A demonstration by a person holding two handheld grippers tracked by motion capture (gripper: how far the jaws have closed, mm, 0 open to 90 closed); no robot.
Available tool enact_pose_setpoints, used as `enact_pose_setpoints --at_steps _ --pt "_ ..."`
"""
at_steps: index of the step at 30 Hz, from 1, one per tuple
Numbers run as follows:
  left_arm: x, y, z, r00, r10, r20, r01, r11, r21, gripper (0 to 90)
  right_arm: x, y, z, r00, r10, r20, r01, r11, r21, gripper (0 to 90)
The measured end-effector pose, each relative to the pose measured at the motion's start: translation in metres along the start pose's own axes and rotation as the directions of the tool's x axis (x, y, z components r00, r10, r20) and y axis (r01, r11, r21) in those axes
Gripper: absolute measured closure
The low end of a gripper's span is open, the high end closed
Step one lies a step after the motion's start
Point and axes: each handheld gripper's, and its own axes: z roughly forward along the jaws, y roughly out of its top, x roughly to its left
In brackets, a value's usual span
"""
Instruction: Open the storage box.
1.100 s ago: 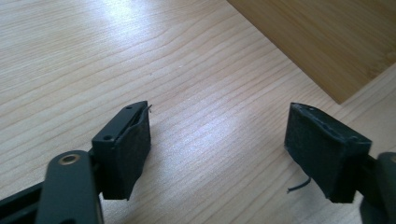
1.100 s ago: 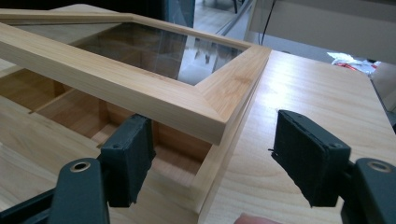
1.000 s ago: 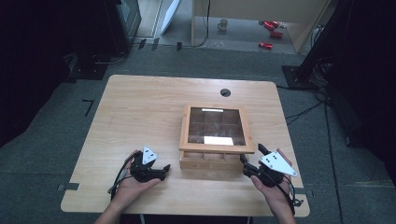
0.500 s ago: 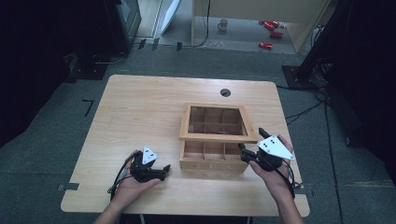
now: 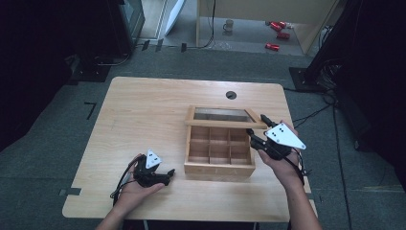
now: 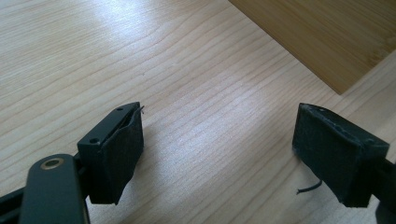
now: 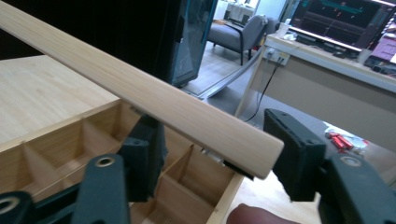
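Wooden table (image 5: 143, 115): light top, small round grommet hole (image 5: 231, 95) far of centre.

Compartmented wooden box (image 5: 219, 154) right of centre, near edge of table; empty cells exposed. Glass-paned lid (image 5: 225, 117) now swung up on its far hinge to roughly half open; flat and shut a second ago.

Right gripper (image 5: 257, 132) raised with the lid, jaws just closing around the lid's front rail (image 7: 154, 100), one above and one below; pad contact cannot be confirmed. Judgement: opening well under way, more lift needed.

Left gripper (image 5: 167, 174) resting near-left of box, jaws wide apart, holding nothing, unmoved.
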Motion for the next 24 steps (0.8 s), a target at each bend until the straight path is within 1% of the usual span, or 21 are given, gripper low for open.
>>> enact_pose_setpoints --at_steps 2,6,7,8,12,13,16,24 --pt "0.0 0.0 0.0 1.0 0.0 0.0 0.0 1.0 0.0 17.0 -0.004 0.004 0.003 1.0 -0.002 -0.001 0.002 1.0 -0.005 44.3" --pt "0.0 0.0 0.0 1.0 -0.002 0.001 0.002 1.0 -0.001 17.0 -0.015 0.011 0.009 0.9998 -0.009 -0.018 0.009 1.0 -0.018 47.7" --pt "0.0 0.0 0.0 1.0 -0.002 0.001 0.002 1.0 -0.001 17.1 -0.015 0.011 0.009 0.9998 -0.009 -0.018 0.009 1.0 -0.018 47.7" --pt "0.0 0.0 0.0 1.0 0.0 0.001 0.0 1.0 0.001 17.1 -0.019 0.015 0.012 0.9997 -0.007 -0.024 0.006 1.0 -0.023 49.0" --pt "0.0 0.0 0.001 1.0 0.001 0.0 -0.001 1.0 -0.002 17.2 -0.023 0.018 0.015 0.9996 -0.002 -0.029 0.002 1.0 -0.028 49.7" --pt "0.0 0.0 0.001 1.0 0.002 -0.001 -0.002 1.0 -0.002 17.2 -0.028 0.021 0.018 0.9994 0.006 -0.035 -0.007 0.999 -0.034 50.9" --pt "0.0 0.0 0.001 1.0 0.002 0.0 -0.002 1.0 -0.001 17.2 -0.034 0.024 0.023 0.9988 0.022 -0.044 -0.024 0.999 -0.046 52.3" --pt "0.0 0.001 0.001 1.0 0.002 0.0 -0.002 1.0 -0.003 17.3 -0.046 0.034 0.034 0.9969 0.053 -0.058 -0.055 0.998 -0.041 54.7"
